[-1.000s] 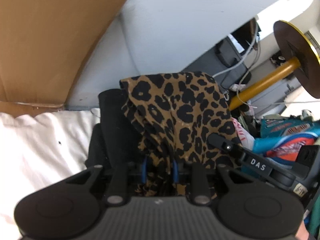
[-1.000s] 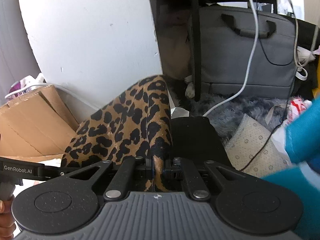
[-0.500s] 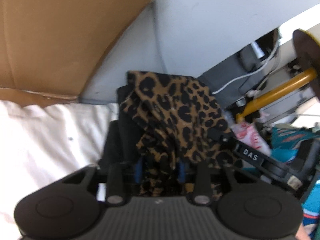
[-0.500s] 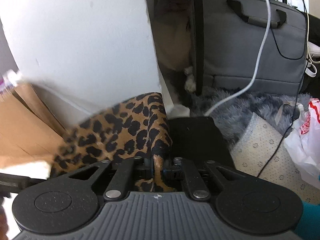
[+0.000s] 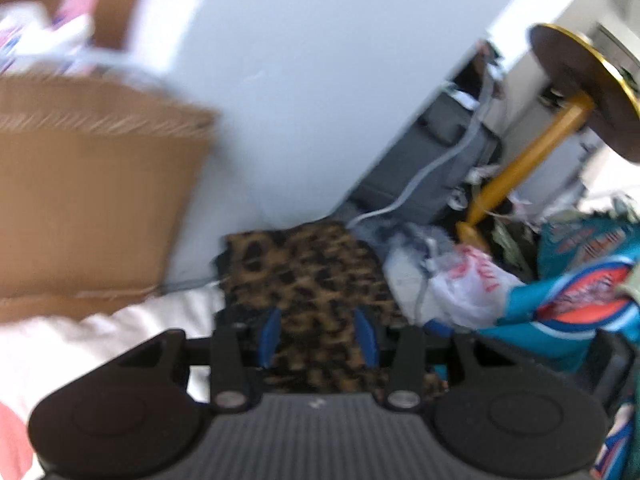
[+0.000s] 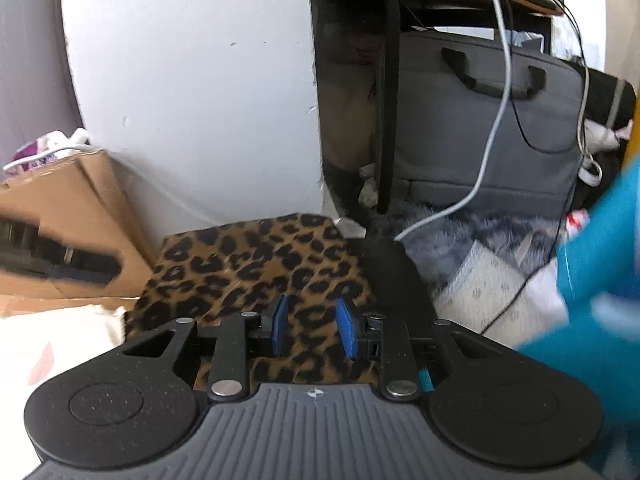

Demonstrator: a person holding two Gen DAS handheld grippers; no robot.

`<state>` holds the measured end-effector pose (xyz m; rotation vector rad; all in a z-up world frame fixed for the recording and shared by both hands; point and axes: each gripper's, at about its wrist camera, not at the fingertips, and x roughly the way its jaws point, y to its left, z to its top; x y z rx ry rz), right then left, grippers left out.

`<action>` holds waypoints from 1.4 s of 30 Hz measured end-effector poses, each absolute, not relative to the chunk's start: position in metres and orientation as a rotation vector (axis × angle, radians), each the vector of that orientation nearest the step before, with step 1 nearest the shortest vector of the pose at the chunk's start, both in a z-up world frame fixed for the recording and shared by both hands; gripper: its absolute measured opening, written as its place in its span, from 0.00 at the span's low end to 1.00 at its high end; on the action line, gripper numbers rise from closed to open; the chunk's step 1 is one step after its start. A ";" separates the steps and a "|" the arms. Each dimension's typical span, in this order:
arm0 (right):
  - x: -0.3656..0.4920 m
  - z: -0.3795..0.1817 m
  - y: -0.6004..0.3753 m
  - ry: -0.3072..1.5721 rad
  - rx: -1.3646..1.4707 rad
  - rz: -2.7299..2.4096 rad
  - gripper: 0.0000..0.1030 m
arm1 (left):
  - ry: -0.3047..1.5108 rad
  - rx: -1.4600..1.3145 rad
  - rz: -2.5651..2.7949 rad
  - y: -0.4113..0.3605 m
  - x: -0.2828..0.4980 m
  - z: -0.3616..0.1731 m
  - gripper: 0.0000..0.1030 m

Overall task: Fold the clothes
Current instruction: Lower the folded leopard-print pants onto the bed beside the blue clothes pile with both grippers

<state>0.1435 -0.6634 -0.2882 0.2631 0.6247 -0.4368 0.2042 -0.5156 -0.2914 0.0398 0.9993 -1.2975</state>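
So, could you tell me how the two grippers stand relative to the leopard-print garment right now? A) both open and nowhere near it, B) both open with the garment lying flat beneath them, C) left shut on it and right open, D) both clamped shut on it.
B: the left gripper and the right gripper both show blue pads spread apart, with the leopard-print garment lying flat beneath and between them, unpinched.

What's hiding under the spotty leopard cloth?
A black garment pokes out from beneath the leopard cloth at its right edge. The white sheet shows beside it. How far the black piece runs underneath is covered.
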 end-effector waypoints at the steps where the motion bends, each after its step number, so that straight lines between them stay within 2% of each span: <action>1: 0.138 -0.291 -0.661 0.620 0.288 -0.429 0.33 | 0.987 0.074 -1.319 -0.521 0.197 -0.291 0.42; 6: 0.128 -0.307 -0.646 0.617 0.356 -0.390 0.33 | 0.982 0.157 -1.346 -0.537 0.178 -0.305 0.34; 11: 0.132 -0.317 -0.632 0.640 0.359 -0.374 0.33 | 1.002 0.224 -1.310 -0.538 0.174 -0.333 0.32; 15: 0.136 -0.325 -0.620 0.658 0.351 -0.357 0.36 | 1.019 0.264 -1.257 -0.534 0.179 -0.349 0.18; 16: 0.137 -0.326 -0.617 0.664 0.333 -0.346 0.38 | 1.027 0.263 -1.240 -0.532 0.182 -0.353 0.10; 18: 0.137 -0.327 -0.612 0.672 0.292 -0.328 0.40 | 1.039 0.261 -1.214 -0.528 0.187 -0.357 0.03; 23: 0.117 -0.324 -0.629 0.644 0.289 -0.397 0.41 | 1.023 0.268 -1.207 -0.526 0.186 -0.346 0.03; 24: 0.112 -0.325 -0.636 0.642 0.298 -0.420 0.41 | 1.013 0.257 -1.213 -0.525 0.185 -0.342 0.04; 26: 0.104 -0.328 -0.647 0.641 0.319 -0.458 0.41 | 0.984 0.249 -1.230 -0.524 0.181 -0.335 0.15; 28: 0.095 -0.330 -0.655 0.640 0.342 -0.485 0.41 | 0.956 0.255 -1.257 -0.524 0.174 -0.329 0.38; 35: 0.078 -0.338 -0.663 0.649 0.337 -0.524 0.41 | 0.938 0.370 -1.311 -0.524 0.150 -0.342 0.40; 39: 0.068 -0.351 -0.662 0.683 0.327 -0.552 0.41 | 0.960 0.359 -1.297 -0.521 0.152 -0.353 0.47; 40: 0.064 -0.354 -0.662 0.689 0.328 -0.559 0.41 | 0.965 0.364 -1.293 -0.522 0.153 -0.354 0.53; 42: 0.055 -0.358 -0.665 0.694 0.337 -0.572 0.41 | 0.968 0.373 -1.285 -0.522 0.155 -0.356 0.59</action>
